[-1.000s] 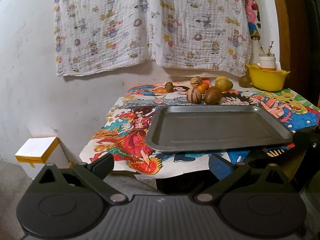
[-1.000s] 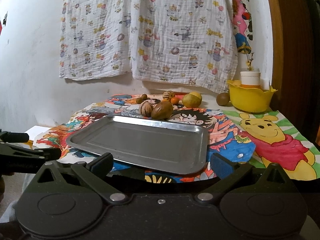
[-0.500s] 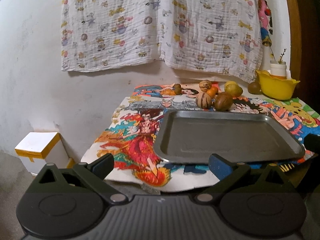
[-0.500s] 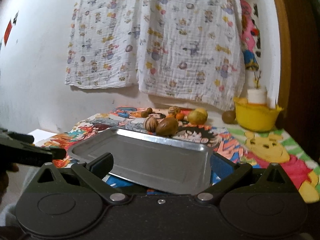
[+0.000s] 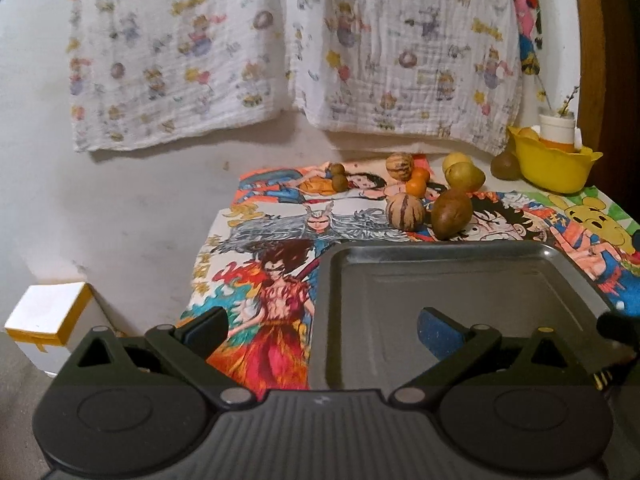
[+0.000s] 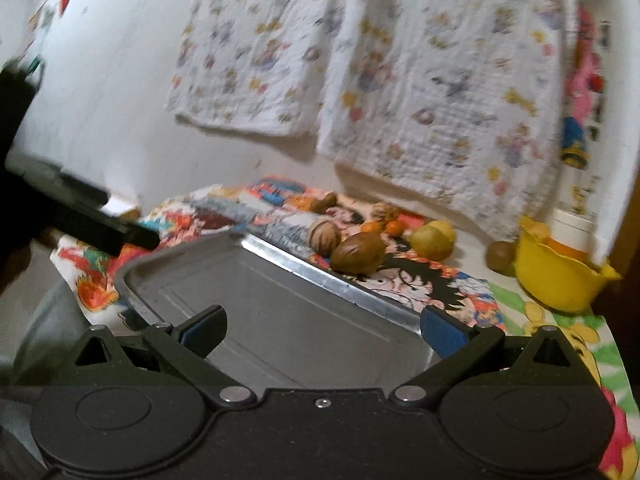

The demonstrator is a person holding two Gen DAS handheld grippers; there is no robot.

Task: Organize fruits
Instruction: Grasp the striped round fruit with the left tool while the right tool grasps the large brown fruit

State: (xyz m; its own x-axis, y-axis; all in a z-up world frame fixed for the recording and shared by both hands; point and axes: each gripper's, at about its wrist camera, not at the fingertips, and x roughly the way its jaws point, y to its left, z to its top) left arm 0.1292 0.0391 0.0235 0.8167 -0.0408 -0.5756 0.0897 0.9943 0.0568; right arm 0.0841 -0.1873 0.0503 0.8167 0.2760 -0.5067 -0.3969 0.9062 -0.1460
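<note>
An empty metal tray (image 5: 460, 280) (image 6: 280, 320) lies on a cartoon-print tablecloth (image 5: 280, 216). Behind it sit several fruits: a striped melon (image 5: 404, 210) (image 6: 325, 236), a brown avocado-like fruit (image 5: 451, 212) (image 6: 358, 252), small oranges (image 5: 416, 188) (image 6: 394, 227), yellow-green fruits (image 5: 464, 176) (image 6: 430, 237), another striped fruit (image 5: 399, 165) and small brown ones (image 5: 339, 181). My left gripper (image 5: 322, 328) is open, low over the tray's near left corner. My right gripper (image 6: 322, 326) is open over the tray's near edge. Neither holds anything.
A yellow bowl (image 5: 554, 166) (image 6: 560, 276) with a white cup stands at the back right, a brown fruit (image 5: 505, 166) (image 6: 500, 255) beside it. A printed cloth (image 5: 300, 52) hangs on the wall. A white box (image 5: 52, 320) sits on the floor at left. The left gripper's body (image 6: 80, 220) shows in the right view.
Both grippers have moved forward toward the table and now hang over the tray's near edge. The right view has tilted and blurred. Both stay open.
</note>
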